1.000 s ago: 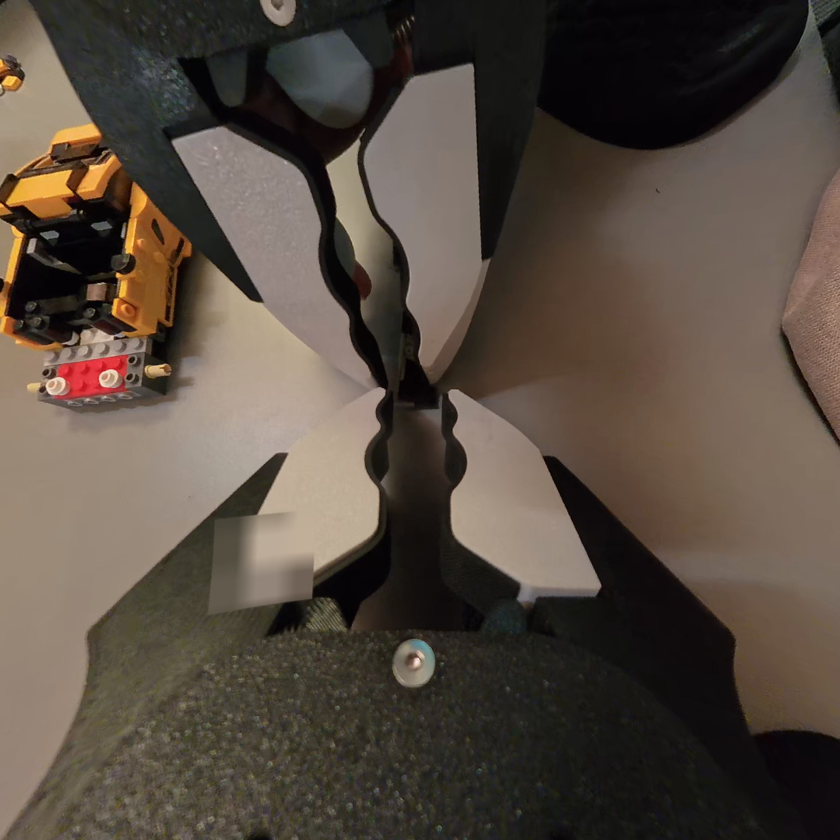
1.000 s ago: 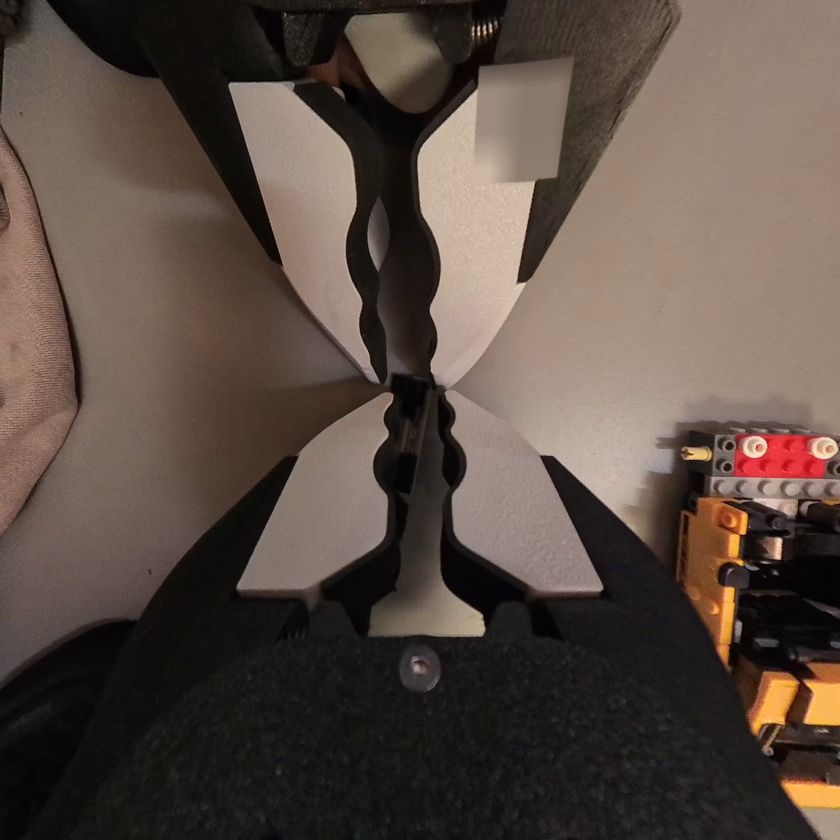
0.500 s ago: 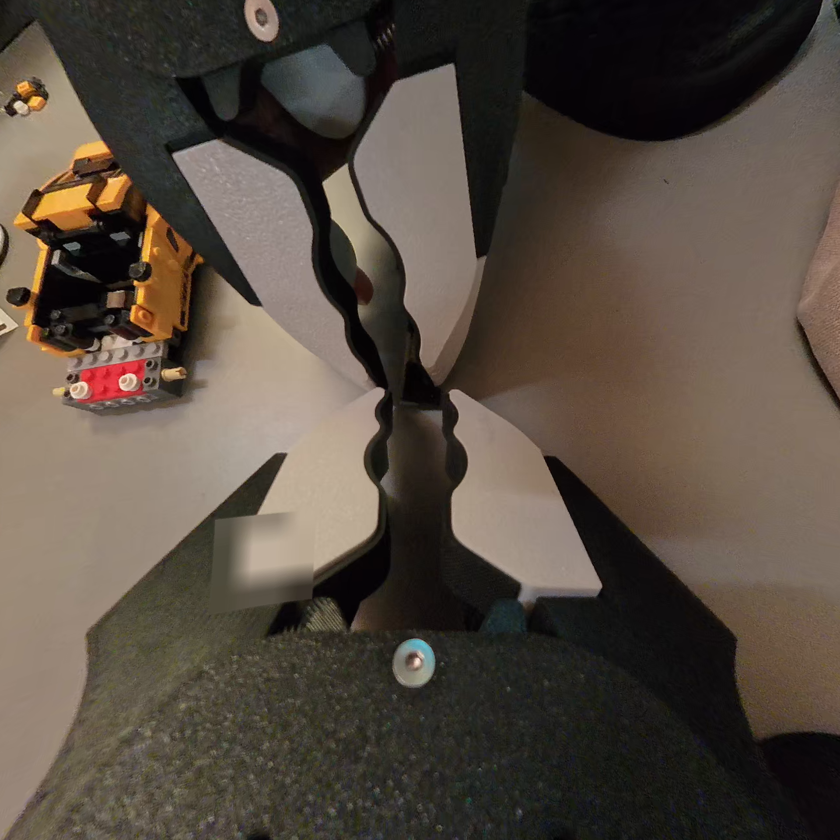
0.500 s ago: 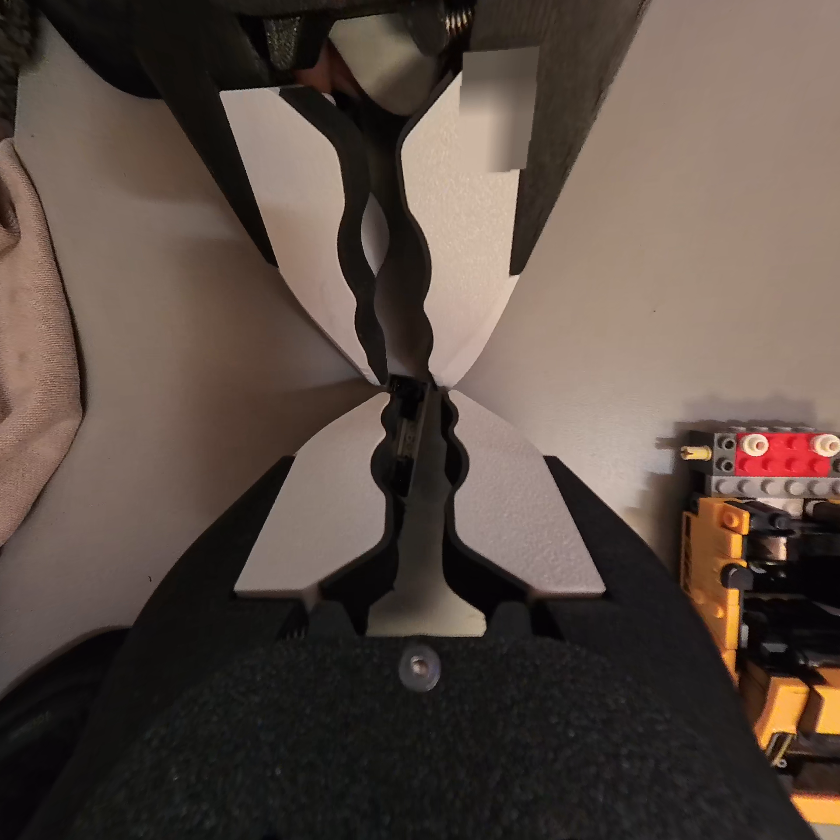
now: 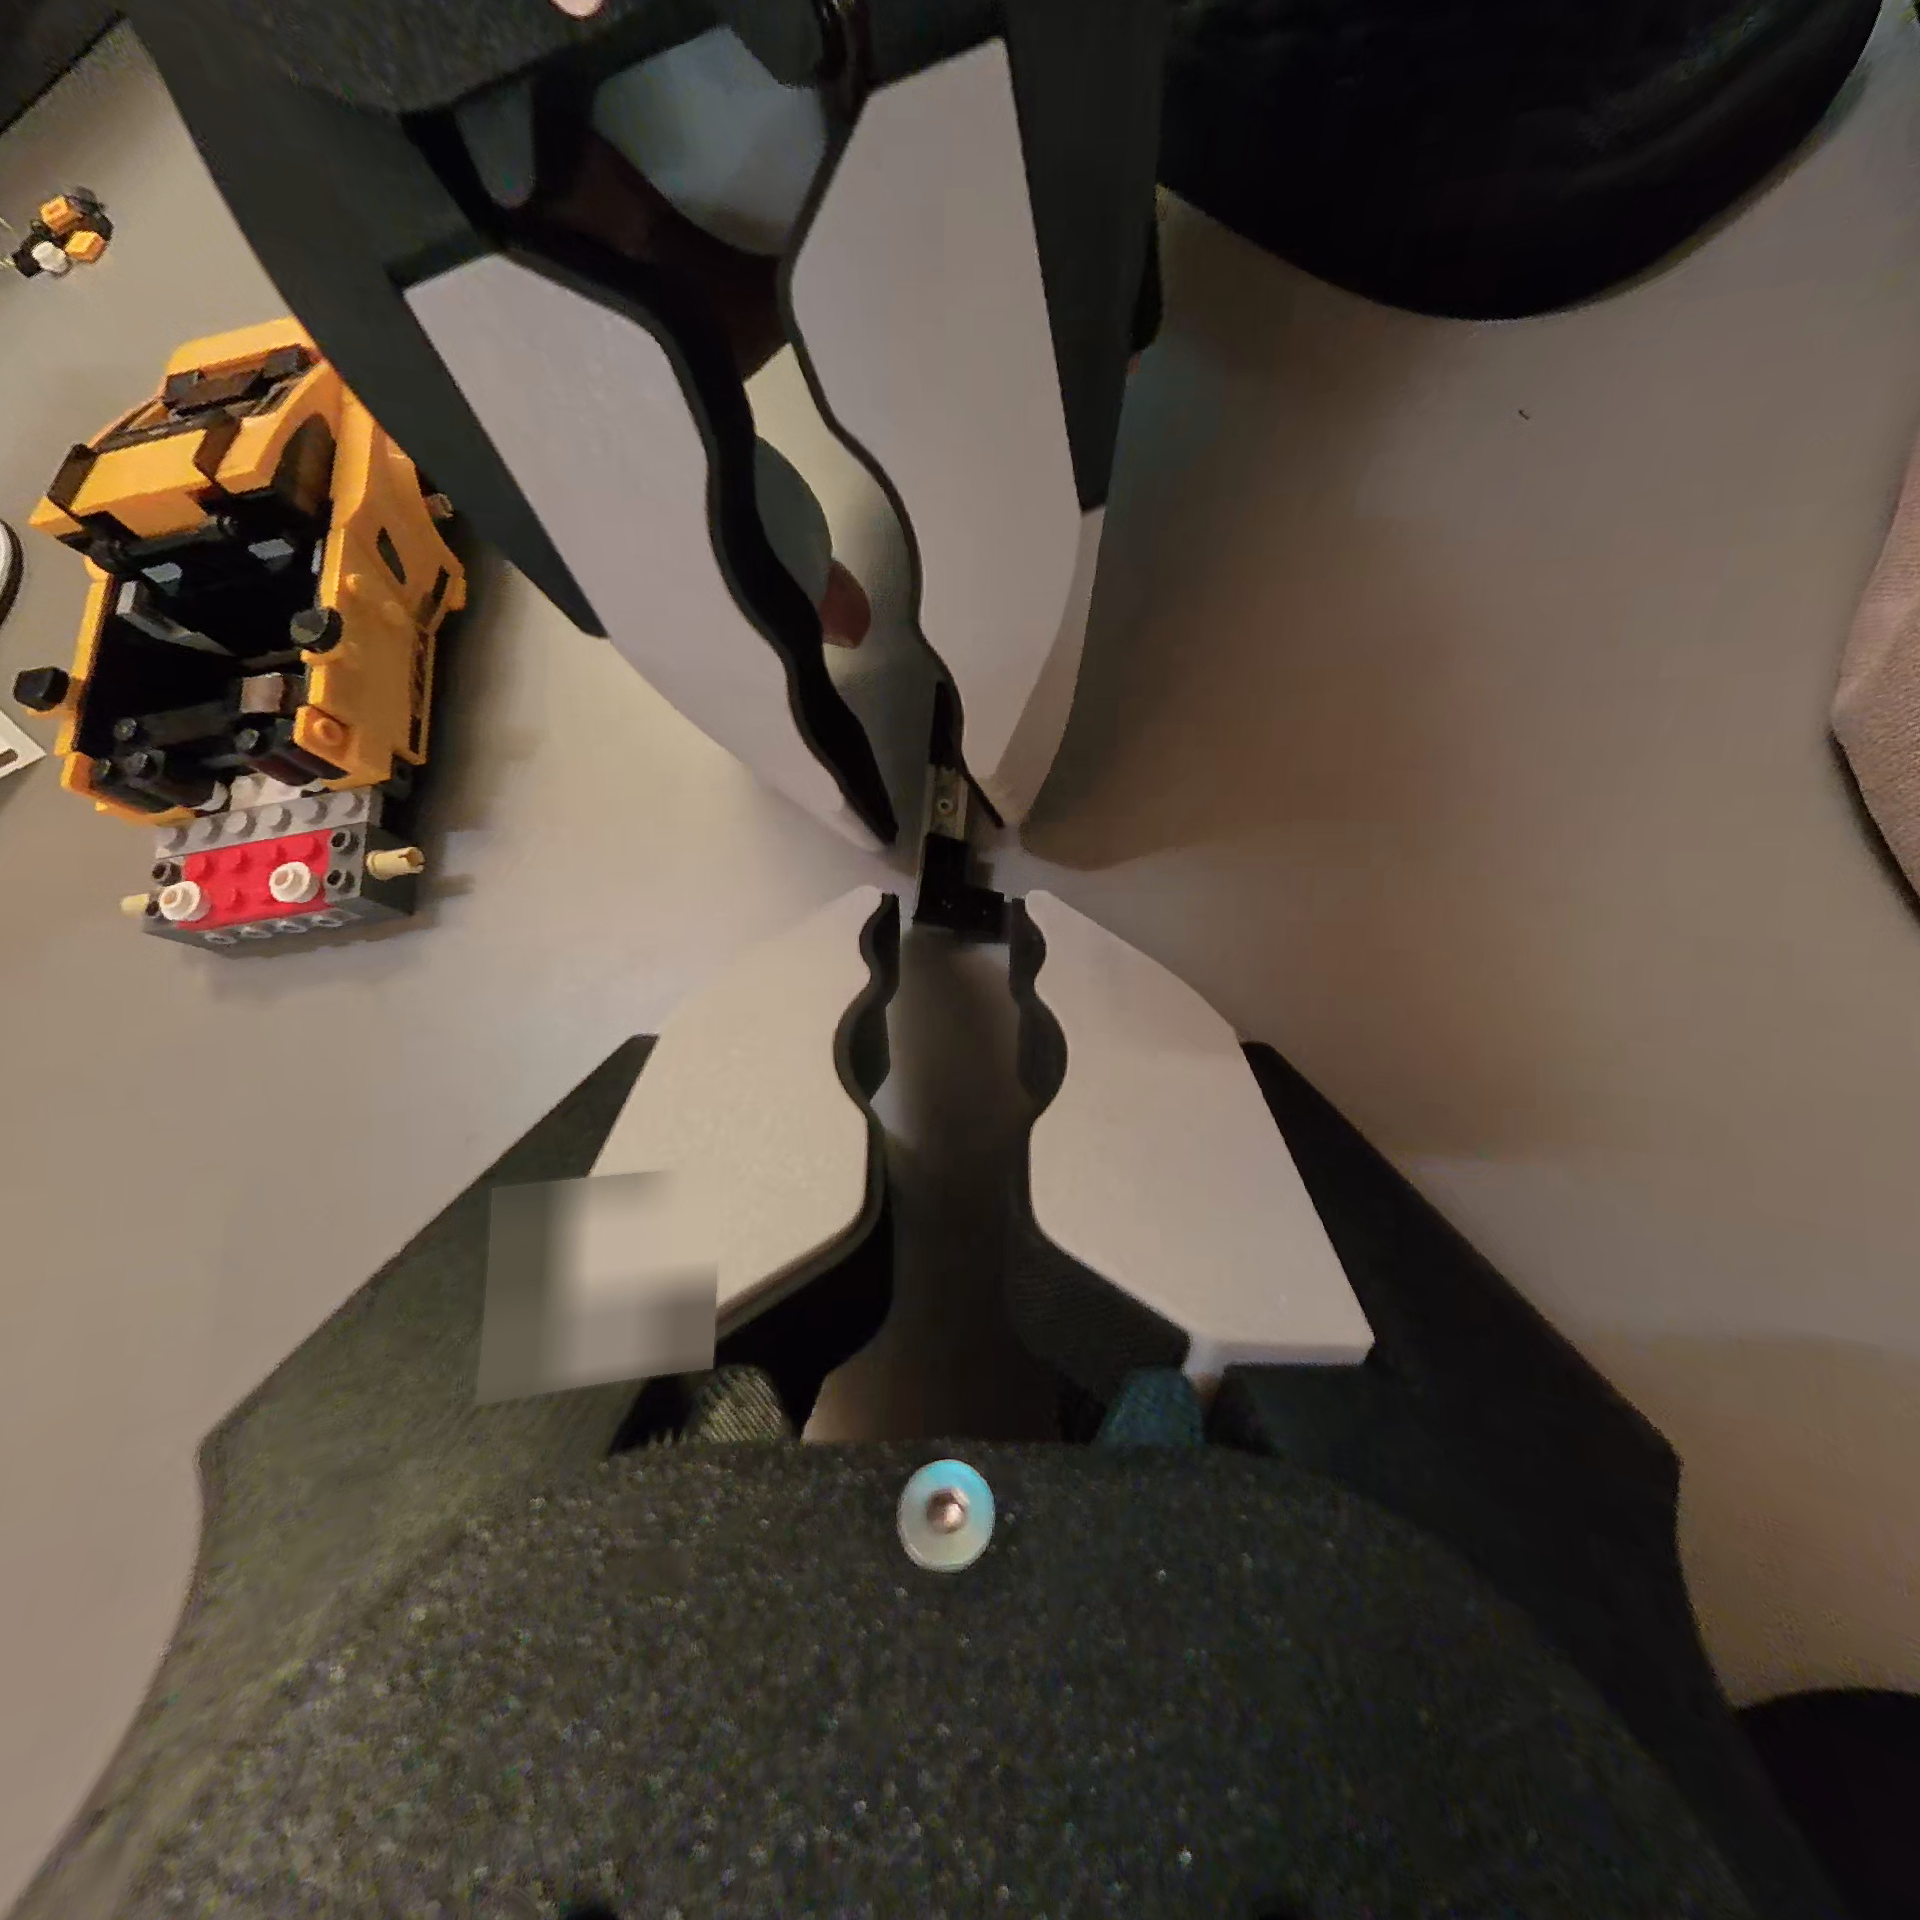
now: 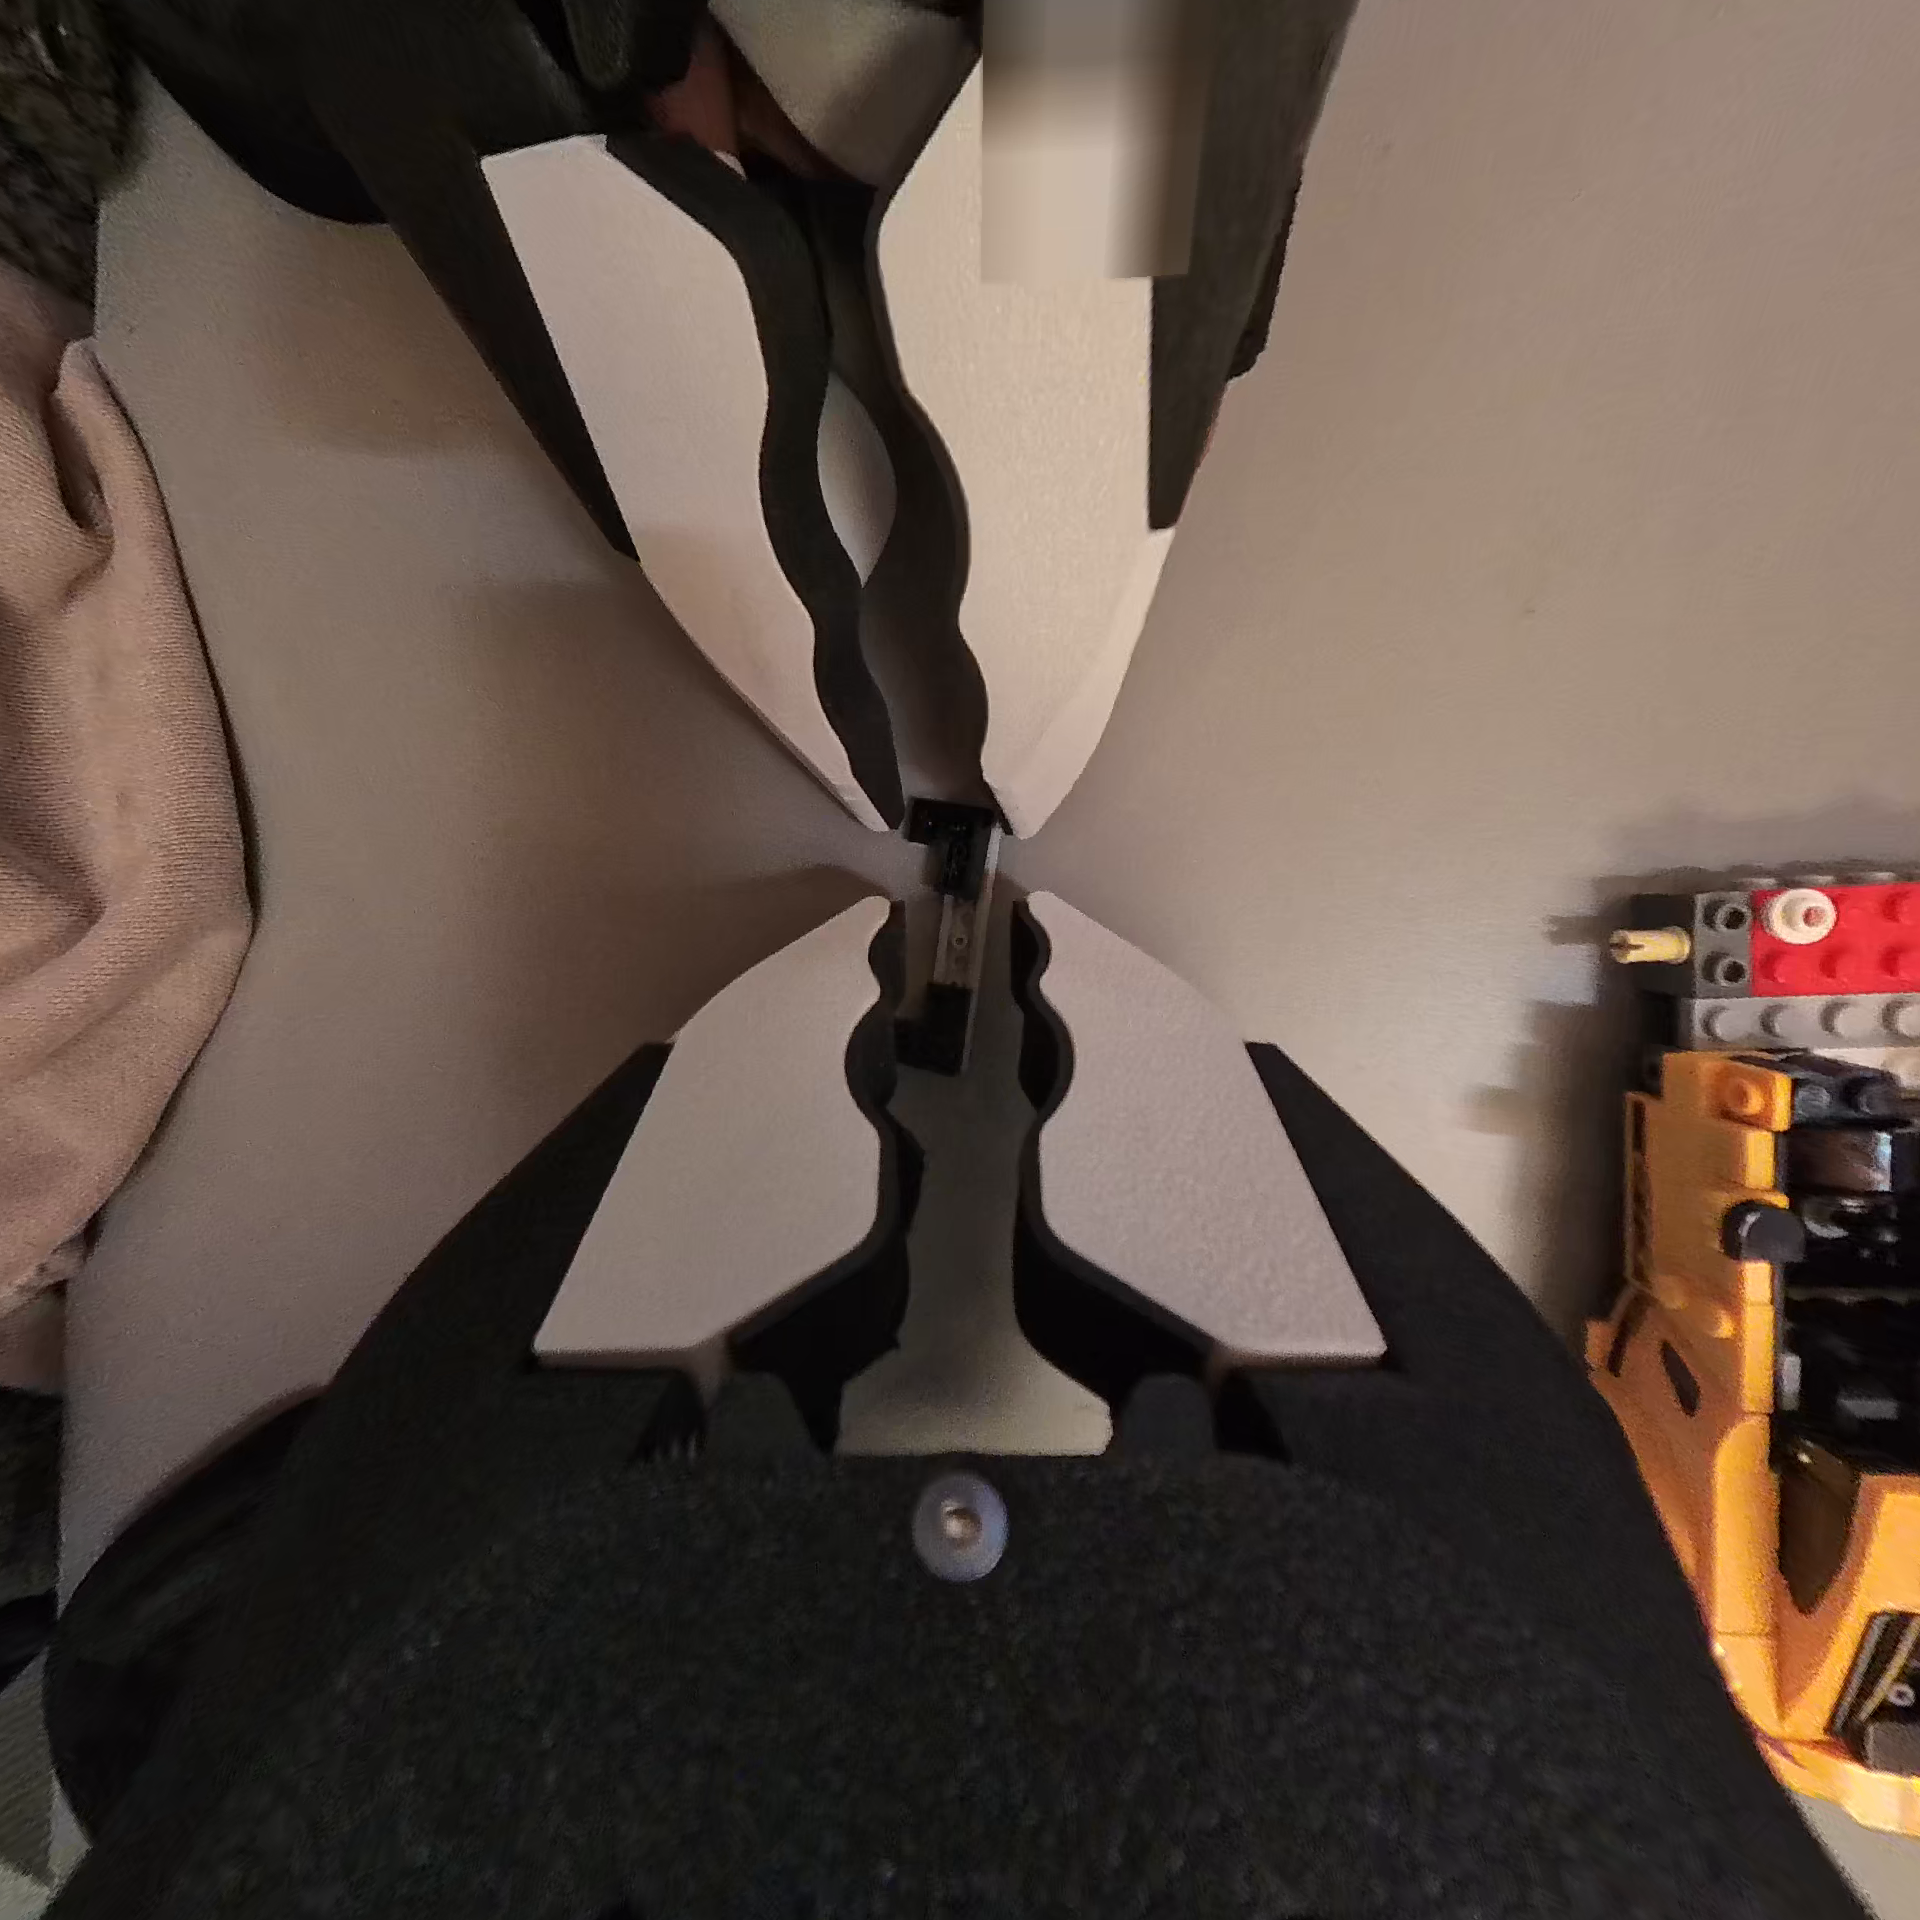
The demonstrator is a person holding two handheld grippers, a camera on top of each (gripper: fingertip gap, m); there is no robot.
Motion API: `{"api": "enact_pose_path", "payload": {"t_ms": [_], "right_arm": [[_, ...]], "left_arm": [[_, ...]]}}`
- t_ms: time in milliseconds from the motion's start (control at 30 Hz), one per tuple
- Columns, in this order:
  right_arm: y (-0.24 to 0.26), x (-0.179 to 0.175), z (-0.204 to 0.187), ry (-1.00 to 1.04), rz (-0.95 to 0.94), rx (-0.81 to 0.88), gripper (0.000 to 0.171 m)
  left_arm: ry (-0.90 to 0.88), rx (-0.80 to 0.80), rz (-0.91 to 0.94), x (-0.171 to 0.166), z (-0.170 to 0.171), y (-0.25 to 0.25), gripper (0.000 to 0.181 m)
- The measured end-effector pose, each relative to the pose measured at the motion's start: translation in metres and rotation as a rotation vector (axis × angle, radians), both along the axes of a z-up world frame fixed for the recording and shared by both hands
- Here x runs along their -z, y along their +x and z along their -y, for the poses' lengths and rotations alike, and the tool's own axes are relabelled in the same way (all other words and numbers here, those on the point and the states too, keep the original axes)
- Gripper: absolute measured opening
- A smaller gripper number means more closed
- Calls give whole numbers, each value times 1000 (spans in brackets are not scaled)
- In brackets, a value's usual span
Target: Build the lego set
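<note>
My left gripper [image 5: 953, 906] and right gripper [image 6: 953, 906] meet tip to tip above the grey table [image 5: 1455, 675]. The right gripper is shut on a small grey-and-black lego piece [image 6: 951, 961]. The left gripper is shut on a small black piece [image 5: 958, 891], which touches the end of the grey-and-black one. In the left wrist view the right gripper [image 5: 940, 826] comes in from the top; in the right wrist view the left gripper [image 6: 940, 821] does. The orange-and-black lego model [image 5: 239, 582] with a grey-and-red end lies on the table to the side, also in the right wrist view [image 6: 1714, 1299].
A beige cloth [image 5: 1886, 727] lies at the table's edge and also shows in the right wrist view [image 6: 104, 831]. A dark round object [image 5: 1507, 156] sits behind the right gripper. A few loose orange and black bits [image 5: 62, 234] lie beyond the model. Left and right tips are no more than a few centimetres apart. The right tips stand about 15 cm off the dark round object [image 5: 1507, 156].
Both grippers stay tip to tip on the small pieces. The views have shifted a little: the model sits slightly further right in both, and the loose bits have come into the left view.
</note>
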State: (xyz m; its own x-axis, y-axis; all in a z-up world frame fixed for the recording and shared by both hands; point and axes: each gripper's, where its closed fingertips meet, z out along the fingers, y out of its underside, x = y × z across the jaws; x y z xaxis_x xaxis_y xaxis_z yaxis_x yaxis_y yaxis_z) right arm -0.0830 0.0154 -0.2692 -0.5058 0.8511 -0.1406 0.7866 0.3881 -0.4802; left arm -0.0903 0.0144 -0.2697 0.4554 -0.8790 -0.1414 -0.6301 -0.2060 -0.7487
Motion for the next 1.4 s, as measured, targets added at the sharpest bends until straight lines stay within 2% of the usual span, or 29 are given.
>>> {"api": "enact_pose_path", "payload": {"t_ms": [267,433,600,833,1033,1133,1400], "right_arm": [[4,2,1,59,4,-7,15],[7,1,0,95,-9,-15,14],[10,0,1,111,-25,-22,14],[13,0,3,103,-66,-28,11],[15,-1,3,98,-105,-23,9],[14,-2,2,131,-161,-25,8],[13,-15,6,334,-424,-76,7]], "left_arm": [[-66,-28,44,0,-1,-1,20],[-179,-90,167,-7,-5,0,22],[-325,-123,198,-7,-6,3,22],[-446,-89,72,1,-6,3,18],[-475,-54,41,2,-6,8,15],[-485,-49,44,2,-5,9,11],[-441,-34,62,1,-2,10,14]]}}
